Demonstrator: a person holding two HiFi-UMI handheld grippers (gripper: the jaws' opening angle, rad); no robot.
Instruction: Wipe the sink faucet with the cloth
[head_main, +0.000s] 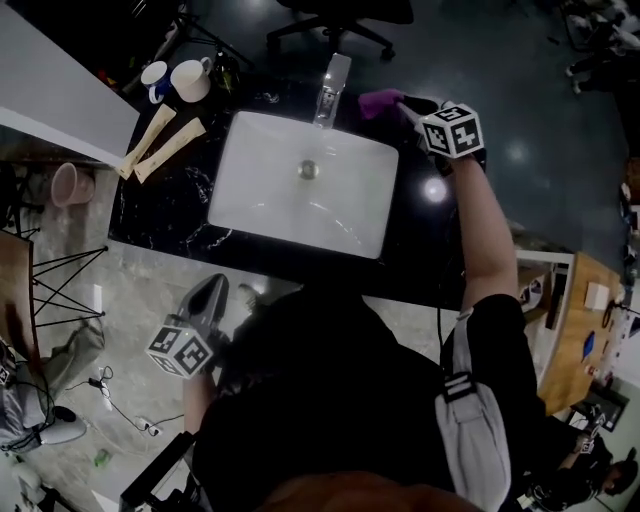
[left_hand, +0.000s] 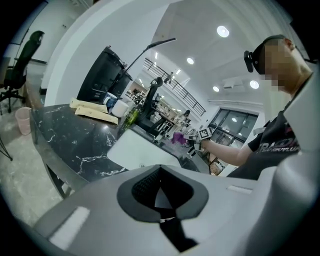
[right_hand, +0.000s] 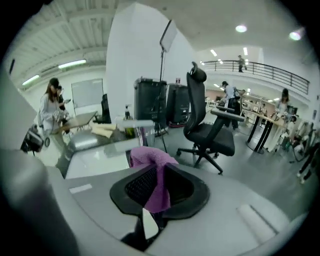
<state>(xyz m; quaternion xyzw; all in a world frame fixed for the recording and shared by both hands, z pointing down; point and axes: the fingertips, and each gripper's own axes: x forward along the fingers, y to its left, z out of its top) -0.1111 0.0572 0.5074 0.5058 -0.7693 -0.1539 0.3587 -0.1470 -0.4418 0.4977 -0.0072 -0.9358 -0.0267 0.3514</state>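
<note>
A chrome faucet (head_main: 332, 88) stands at the far rim of the white sink (head_main: 250, 190). Just right of it, my right gripper (head_main: 408, 106) is shut on a purple cloth (head_main: 380, 102), lifted off the black counter. In the right gripper view the purple cloth (right_hand: 156, 175) hangs pinched between the jaws, with the faucet (right_hand: 135, 126) a little ahead. My left gripper (head_main: 205, 300) hangs below the counter's near edge, shut with nothing in it. The left gripper view shows the sink (left_hand: 140, 150) and, far off, the cloth (left_hand: 177, 137).
Two mugs (head_main: 180, 78) and two pale flat packets (head_main: 160, 142) lie on the marble counter (head_main: 170, 195) left of the sink. An office chair (right_hand: 210, 130) stands behind the counter. A pink bucket (head_main: 66, 184) sits on the floor at the left.
</note>
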